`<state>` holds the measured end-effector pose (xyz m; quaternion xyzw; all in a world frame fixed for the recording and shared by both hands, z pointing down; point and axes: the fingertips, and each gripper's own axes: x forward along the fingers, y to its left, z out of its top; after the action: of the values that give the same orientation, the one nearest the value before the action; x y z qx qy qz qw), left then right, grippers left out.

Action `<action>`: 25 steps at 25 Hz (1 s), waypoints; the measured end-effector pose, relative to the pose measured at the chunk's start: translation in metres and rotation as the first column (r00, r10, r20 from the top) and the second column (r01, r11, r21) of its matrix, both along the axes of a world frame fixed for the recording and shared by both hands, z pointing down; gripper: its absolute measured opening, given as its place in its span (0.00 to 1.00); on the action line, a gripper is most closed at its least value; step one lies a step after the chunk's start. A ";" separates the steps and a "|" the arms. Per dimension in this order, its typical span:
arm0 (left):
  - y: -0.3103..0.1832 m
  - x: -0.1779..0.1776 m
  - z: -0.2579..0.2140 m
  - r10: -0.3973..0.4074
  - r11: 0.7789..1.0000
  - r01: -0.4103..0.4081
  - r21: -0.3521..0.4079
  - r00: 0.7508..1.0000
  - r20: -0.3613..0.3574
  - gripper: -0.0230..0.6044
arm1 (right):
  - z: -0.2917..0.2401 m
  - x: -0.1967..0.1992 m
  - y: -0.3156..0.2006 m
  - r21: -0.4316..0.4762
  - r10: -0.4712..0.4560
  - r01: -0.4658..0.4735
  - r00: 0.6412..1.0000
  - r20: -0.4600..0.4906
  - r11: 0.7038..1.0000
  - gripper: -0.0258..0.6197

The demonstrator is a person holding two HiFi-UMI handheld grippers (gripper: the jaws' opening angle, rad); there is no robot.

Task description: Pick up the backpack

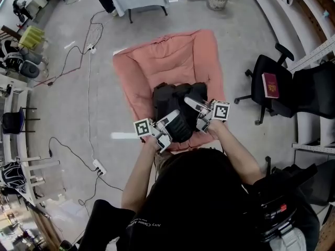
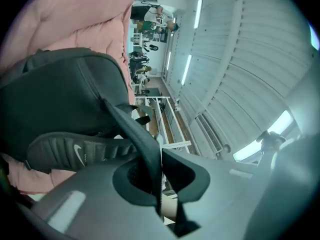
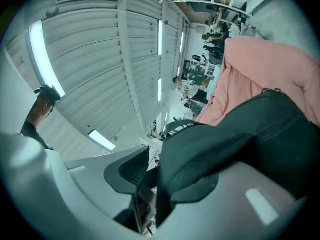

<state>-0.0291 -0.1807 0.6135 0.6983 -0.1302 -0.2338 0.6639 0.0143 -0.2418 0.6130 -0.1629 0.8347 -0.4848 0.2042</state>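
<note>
**Backpack on cushion: one strap gripped, one loose**

My left claw is pressed together on a thin strap. I chose that spot because webbing gives a firm pinch where the bulky body would not. The backpack sits between both claws on the pink cushion, on the floor. My right claw is spread, with the padded strap lying between its jaws, unclamped. I judge it must close before any lift.

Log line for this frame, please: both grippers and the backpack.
left gripper: shut on strap | right gripper: open, backpack between fingers | backpack: lying on pink cushion
</note>
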 end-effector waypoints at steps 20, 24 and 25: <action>-0.049 -0.001 -0.008 -0.106 0.985 0.091 0.145 0.990 0.095 0.23 | -0.002 -0.008 0.050 -0.008 -0.200 0.200 0.979 0.031 0.980 0.10; -0.050 -0.004 -0.022 -0.108 0.977 0.087 0.194 0.989 0.103 0.12 | -0.002 -0.011 0.046 -0.023 -0.158 0.158 0.987 0.016 0.987 0.10; -0.047 0.002 -0.025 -0.116 0.973 0.093 0.210 0.988 0.098 0.11 | -0.002 -0.004 0.047 -0.031 -0.137 0.138 0.990 0.014 0.990 0.10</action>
<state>-0.0274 -0.2279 0.5882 0.7670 -0.1782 -0.2418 0.5670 0.0106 -0.1946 0.6110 -0.1054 0.8348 -0.5120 0.1725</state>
